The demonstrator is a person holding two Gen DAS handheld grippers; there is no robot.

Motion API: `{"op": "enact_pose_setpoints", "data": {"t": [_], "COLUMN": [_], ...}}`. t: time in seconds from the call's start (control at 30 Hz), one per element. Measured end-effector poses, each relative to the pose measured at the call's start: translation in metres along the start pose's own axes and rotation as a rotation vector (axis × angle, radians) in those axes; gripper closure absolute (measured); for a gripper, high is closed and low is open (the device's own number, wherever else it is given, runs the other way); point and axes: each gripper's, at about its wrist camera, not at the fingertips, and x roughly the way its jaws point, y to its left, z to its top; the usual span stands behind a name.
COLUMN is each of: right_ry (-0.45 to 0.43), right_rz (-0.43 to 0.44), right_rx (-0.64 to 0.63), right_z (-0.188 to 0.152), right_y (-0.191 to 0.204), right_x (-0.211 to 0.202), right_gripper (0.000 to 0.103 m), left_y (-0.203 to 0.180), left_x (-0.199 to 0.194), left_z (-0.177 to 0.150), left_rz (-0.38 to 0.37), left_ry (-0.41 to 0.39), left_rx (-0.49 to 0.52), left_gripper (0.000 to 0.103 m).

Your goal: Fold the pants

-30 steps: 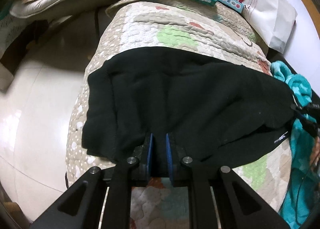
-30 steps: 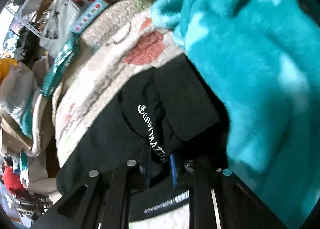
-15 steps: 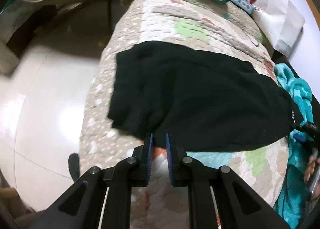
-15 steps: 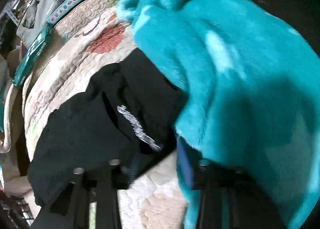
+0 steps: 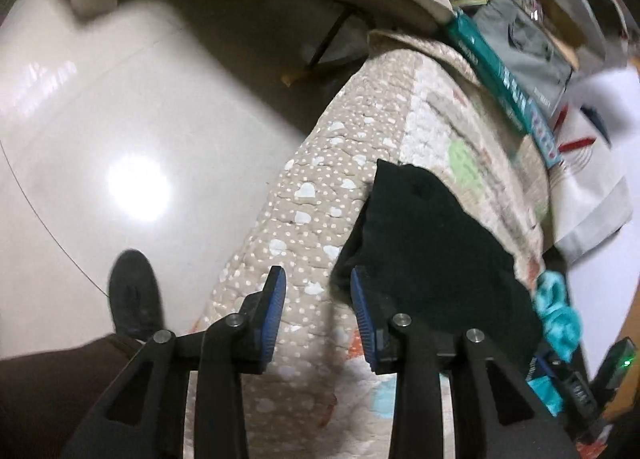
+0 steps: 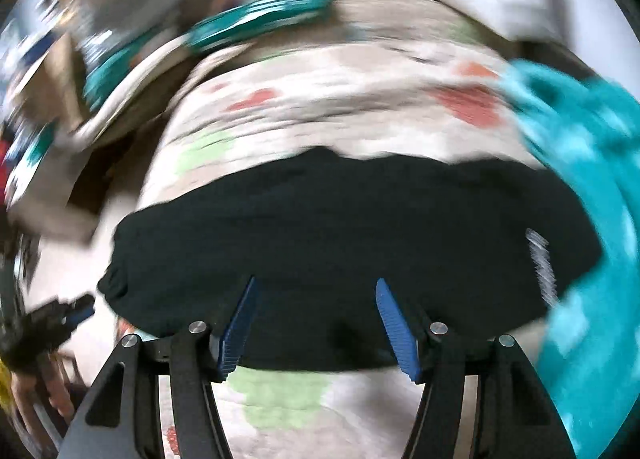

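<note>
Between the blue pads of the left claw (image 5: 318, 319) nothing but quilt (image 5: 316, 219) shows; its jaws are opening and empty, just off the near end of the black pants (image 5: 432, 259). Over on the right, the right claw (image 6: 316, 325) is opening too, gripping nothing, hanging over the pants (image 6: 340, 235), which lie as a flat band across the bed beside a teal blanket (image 6: 592, 163). One fold looks done; I'd say another remains.
</note>
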Motion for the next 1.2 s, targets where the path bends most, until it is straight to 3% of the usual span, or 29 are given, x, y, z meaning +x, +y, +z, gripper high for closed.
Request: {"op": "enact_pose_setpoints", "data": {"t": [0.1,0.23,0.47,0.63,0.77,0.83,0.93,1.03,1.2], "right_ry": [0.017,0.034,0.042,0.039,0.032,0.041,0.064,0.087,0.166], "right_rz": [0.073,0.120,0.144,0.151,0.181,0.226,0.272,0.283,0.275], "right_rx": [-0.130,-0.206,-0.219,-0.216,-0.204,-0.209,-0.286,-0.379,-0.539], "right_z": [0.003,0.005,-0.011,-0.012,0.000,0.009,0.023,0.038,0.063], "right_y": [0.039,0.068,0.061,0.043,0.041,0.050,0.078,0.113,0.186], "right_x": [0.015,0.027,0.026,0.024,0.025,0.029,0.036,0.050,0.090], "right_gripper": [0.037,0.037,0.036,0.036,0.036,0.036,0.036,0.035,0.035], "left_y": [0.003,-0.007,-0.025,-0.041,-0.050,-0.051,-0.056,-0.053,-0.040], "left_x": [0.000,0.011,0.028,0.038,0.048,0.052,0.052,0.052,0.049], "left_z": [-0.005,-0.011,-0.019,-0.024,-0.022,-0.023,-0.027,-0.025,-0.019], "left_rz": [-0.054,-0.093,-0.108,-0.032,-0.012,-0.004,0.009,0.005,-0.085], "left_ry": [-0.003,0.024,0.051,0.035,0.033,0.012,-0.011,-0.003,0.034], "left_rx": [-0.027,-0.039,0.010,0.079,0.043,0.016,0.072,0.097,0.001], "left_gripper": [0.069,0.066,0.060,0.060,0.056,0.053,0.053,0.075,0.081]}}
